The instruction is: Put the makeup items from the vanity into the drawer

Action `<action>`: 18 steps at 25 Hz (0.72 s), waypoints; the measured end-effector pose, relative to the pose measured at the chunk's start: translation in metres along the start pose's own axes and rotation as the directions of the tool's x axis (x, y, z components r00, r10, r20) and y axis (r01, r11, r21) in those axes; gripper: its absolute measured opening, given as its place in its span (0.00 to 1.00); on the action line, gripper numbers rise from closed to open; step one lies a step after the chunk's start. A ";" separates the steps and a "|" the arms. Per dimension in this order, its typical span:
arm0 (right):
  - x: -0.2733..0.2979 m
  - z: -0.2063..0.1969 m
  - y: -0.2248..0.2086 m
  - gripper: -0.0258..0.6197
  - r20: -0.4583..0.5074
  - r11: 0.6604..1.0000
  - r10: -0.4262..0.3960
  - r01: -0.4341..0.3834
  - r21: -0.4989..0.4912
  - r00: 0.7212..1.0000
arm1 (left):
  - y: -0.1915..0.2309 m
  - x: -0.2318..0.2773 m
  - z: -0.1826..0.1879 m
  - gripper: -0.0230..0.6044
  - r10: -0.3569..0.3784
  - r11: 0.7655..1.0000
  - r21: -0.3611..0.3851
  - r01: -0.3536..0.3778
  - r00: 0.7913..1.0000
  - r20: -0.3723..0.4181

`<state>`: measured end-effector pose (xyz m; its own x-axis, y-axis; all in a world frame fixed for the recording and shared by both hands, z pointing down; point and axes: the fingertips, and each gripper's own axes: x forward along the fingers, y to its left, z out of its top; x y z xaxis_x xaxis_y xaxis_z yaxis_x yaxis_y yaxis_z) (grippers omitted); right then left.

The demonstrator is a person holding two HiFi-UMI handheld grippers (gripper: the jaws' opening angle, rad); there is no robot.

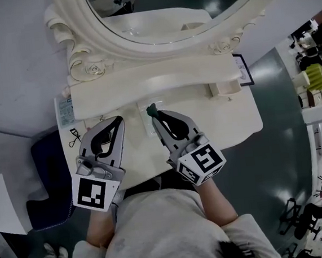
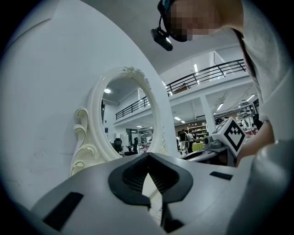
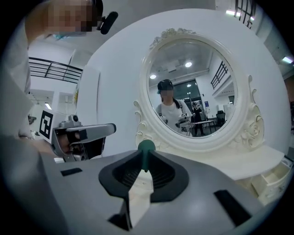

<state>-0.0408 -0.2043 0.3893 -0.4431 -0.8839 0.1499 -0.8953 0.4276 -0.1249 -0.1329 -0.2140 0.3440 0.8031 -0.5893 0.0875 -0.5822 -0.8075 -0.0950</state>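
the right hand-held gripper (image 1: 155,113) is clenching its jaws on a small green-capped makeup item (image 1: 151,107); the item is sticking up from the jaw tips above the white table (image 1: 228,122), in front of the oval mirror (image 1: 155,10); the left hand-held gripper (image 1: 116,121) is hovering just beside it, jaws pressed together with nothing between them; a black scissor-like tool (image 1: 74,138) is lying near the table's left edge
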 end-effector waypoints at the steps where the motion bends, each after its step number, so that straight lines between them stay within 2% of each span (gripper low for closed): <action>1: -0.003 0.002 -0.004 0.12 0.003 1.000 -0.001 0.001 -0.002 1.000 | -0.003 0.004 0.002 0.06 0.001 1.000 -0.002 -0.001 1.000 0.004; 10: -0.034 0.019 -0.052 0.12 0.034 1.000 -0.020 0.020 -0.004 0.999 | -0.036 0.044 0.021 0.06 -0.005 1.000 -0.004 0.005 0.999 0.037; 18: -0.071 0.029 -0.105 0.12 0.060 0.997 -0.076 0.076 0.002 0.995 | -0.072 0.084 0.035 0.06 -0.035 0.999 0.016 0.035 0.998 0.059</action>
<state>0.0864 -0.1917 0.3633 -0.3705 -0.9235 0.0999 -0.9262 0.3591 -0.1153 -0.0188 -0.2047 0.3235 0.8293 -0.5578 0.0325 -0.5519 -0.8269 -0.1081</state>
